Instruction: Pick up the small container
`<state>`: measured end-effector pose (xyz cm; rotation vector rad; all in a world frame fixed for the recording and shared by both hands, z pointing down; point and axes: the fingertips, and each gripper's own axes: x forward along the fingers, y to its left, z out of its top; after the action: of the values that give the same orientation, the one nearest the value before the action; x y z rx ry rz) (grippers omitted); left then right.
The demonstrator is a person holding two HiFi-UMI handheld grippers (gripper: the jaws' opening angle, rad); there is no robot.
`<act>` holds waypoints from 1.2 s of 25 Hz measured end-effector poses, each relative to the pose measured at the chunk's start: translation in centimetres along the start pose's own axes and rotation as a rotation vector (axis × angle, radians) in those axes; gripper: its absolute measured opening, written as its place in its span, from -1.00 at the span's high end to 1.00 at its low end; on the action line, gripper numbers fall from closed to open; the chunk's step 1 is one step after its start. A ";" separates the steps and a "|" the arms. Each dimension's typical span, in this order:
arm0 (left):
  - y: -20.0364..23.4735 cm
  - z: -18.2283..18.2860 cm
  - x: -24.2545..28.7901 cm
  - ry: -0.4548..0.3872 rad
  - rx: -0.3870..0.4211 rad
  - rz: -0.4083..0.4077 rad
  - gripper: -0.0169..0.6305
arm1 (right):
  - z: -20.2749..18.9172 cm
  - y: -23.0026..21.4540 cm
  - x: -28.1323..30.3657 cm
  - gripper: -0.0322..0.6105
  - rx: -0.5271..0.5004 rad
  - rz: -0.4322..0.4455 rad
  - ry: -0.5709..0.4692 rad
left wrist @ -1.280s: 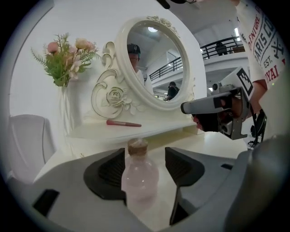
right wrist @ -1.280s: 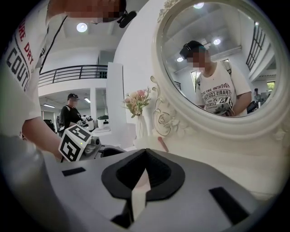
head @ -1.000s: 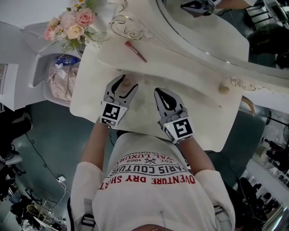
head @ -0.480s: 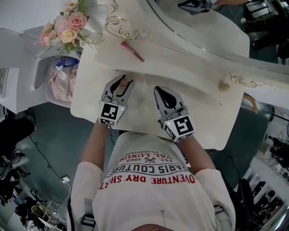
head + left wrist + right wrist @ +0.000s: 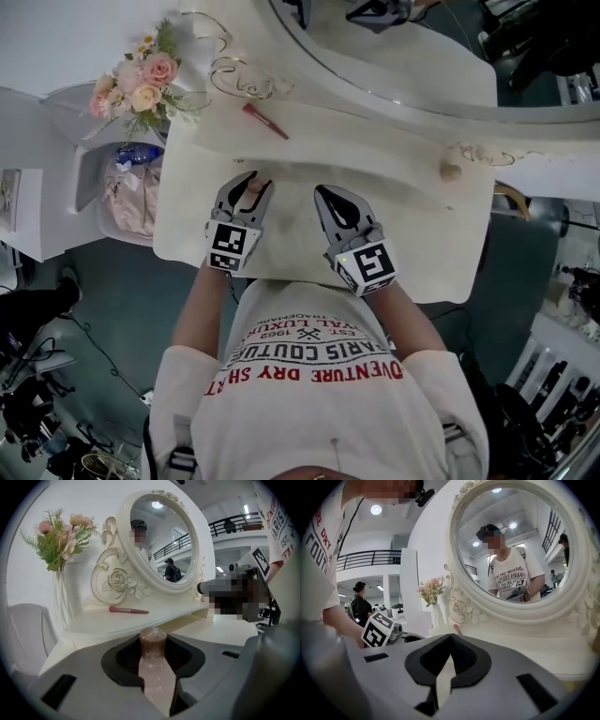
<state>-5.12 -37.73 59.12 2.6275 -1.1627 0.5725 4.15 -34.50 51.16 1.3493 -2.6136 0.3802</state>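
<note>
My right gripper had its jaws together, tips meeting, nothing between them. The oval mirror stood ahead, reflecting a person in a printed shirt; flowers stood left of it.

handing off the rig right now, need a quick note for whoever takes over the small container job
Left gripper: closed on the small container, a pink bottle with a brown glittery cap, at the near part of the white dressing table.
Right gripper: jaws together, empty, beside the left one over the table.
Done: container grasped.
Left: lift it clear; whether it is off the tabletop yet cannot be told.
Also there: a red makeup stick on the raised shelf behind.
</note>
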 end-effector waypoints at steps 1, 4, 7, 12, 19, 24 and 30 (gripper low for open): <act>-0.2 0.4 -0.3 0.001 0.008 -0.011 0.52 | 0.3 0.0 -0.2 0.90 0.000 -0.011 -0.005; -0.5 1.9 -1.1 0.017 0.030 -0.039 0.52 | 1.5 0.1 -0.6 0.90 0.003 -0.049 -0.024; -1.0 3.8 -2.5 0.025 0.042 -0.056 0.52 | 2.3 0.6 -1.3 0.90 0.016 -0.076 -0.025; -1.4 8.6 -5.0 0.000 0.071 -0.060 0.52 | 4.5 0.4 -2.3 0.90 0.007 -0.143 -0.031; -1.9 14.1 -8.1 -0.070 0.090 -0.110 0.52 | 7.9 0.1 -4.6 0.90 -0.052 -0.210 -0.091; -2.7 17.2 -10.7 -0.146 0.120 -0.150 0.52 | 9.6 0.5 -6.5 0.90 -0.086 -0.252 -0.125; -2.9 19.2 -13.8 -0.205 0.143 -0.163 0.52 | 11.1 0.9 -8.3 0.90 -0.113 -0.297 -0.160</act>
<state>-6.41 -33.20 35.73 2.9268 -0.9793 0.3748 7.78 -31.00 38.21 1.7577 -2.4540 0.0835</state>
